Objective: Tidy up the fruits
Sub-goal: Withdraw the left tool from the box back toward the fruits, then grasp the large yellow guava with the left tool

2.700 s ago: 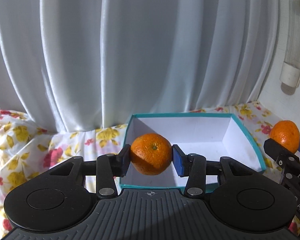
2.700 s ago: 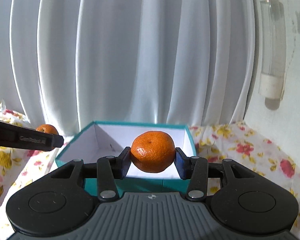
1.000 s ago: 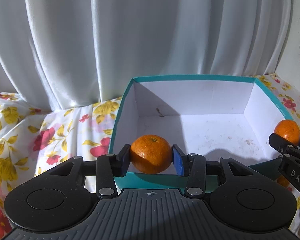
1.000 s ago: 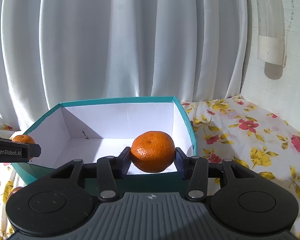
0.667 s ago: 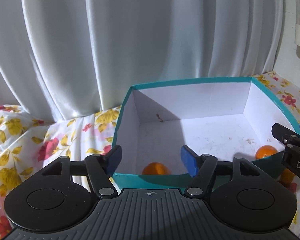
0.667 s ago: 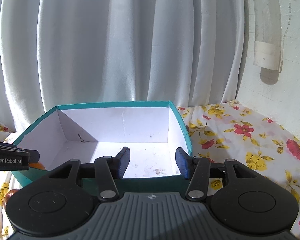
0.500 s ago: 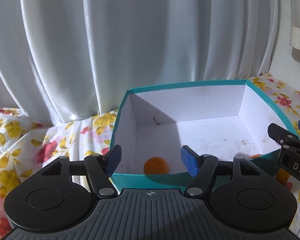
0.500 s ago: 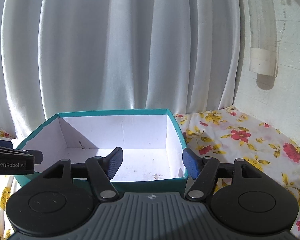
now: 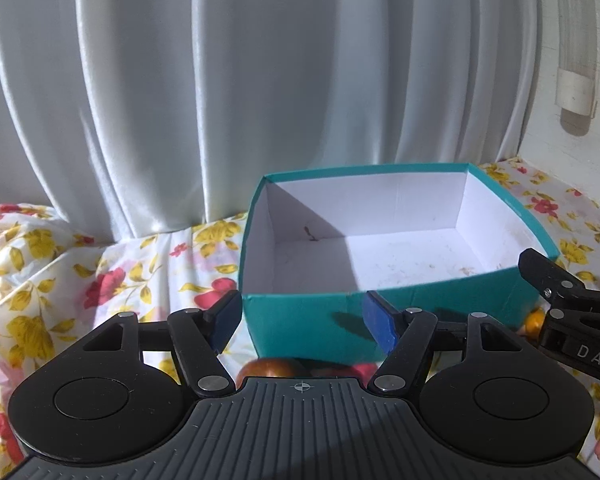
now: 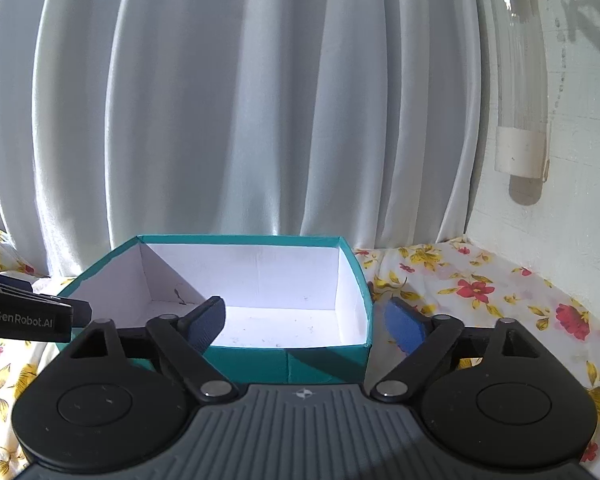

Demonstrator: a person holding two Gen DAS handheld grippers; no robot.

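The teal box (image 9: 308,320) with its white inside stands on the flowered cloth, and its rim (image 10: 240,238) also shows in the right wrist view. My left gripper (image 9: 302,318) is open just short of the front wall, with nothing between the pads. My right gripper (image 10: 306,316) has its jaws opening wide, also with nothing between them. No orange shows inside the box, and the front wall hides the near floor. A reddish fruit (image 9: 270,368) lies under my left gripper. An orange fruit (image 9: 534,320) sits by the box's right corner.
A white curtain (image 10: 260,100) hangs right behind the box. A white wall with a clear tube (image 10: 520,80) closes the right side. One of my right gripper's fingers (image 9: 556,292) crosses the left wrist view's right edge. The flowered cloth (image 9: 80,280) spreads left of the box.
Both grippers opened and let their oranges fall into the box. Both have since drawn back from it, and the right jaws have spread wider.
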